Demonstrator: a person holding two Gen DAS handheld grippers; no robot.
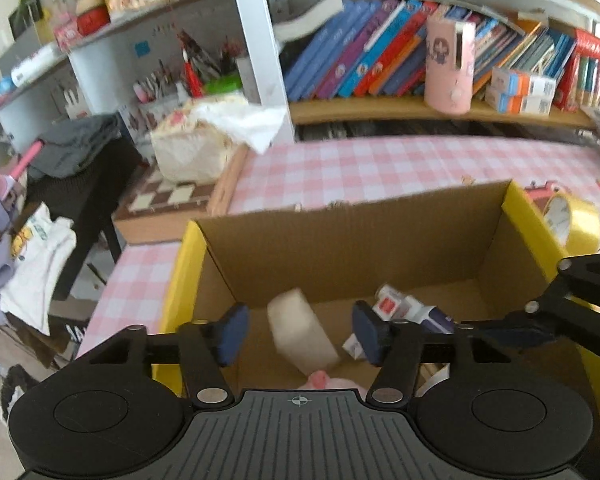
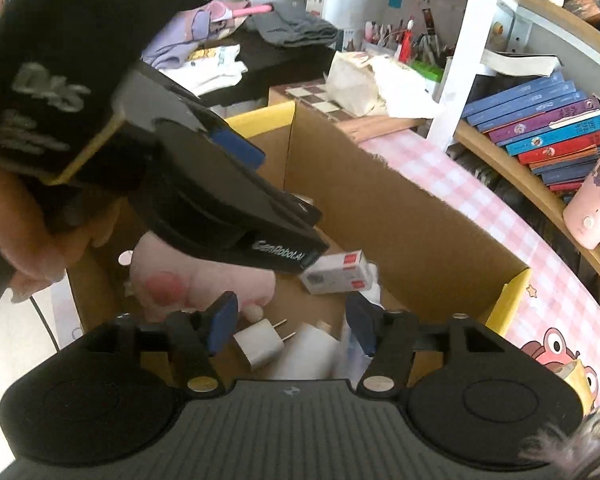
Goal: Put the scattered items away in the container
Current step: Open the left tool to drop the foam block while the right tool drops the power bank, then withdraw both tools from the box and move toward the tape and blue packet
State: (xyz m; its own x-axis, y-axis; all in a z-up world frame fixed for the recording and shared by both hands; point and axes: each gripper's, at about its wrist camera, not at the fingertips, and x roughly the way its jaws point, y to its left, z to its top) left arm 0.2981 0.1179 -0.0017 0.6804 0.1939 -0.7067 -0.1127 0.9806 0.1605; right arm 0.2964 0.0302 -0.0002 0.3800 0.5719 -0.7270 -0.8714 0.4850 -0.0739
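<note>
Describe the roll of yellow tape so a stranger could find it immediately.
Start at the open cardboard box with yellow edges on the pink checked tablecloth. Just outside the box's far right corner stands the roll of glossy yellow tape, on edge. It is the only yellow ring, and it is still outside the box.

a lived-in home room, likely a child's study corner. leaning rows of children's books (image 1: pixel 380 48) fill the wooden shelves above a pink checked tablecloth (image 1: pixel 360 164). folded clothes (image 1: pixel 72 148), a chessboard (image 1: pixel 168 194) and pen pots (image 1: pixel 204 68) crowd the side.
</note>
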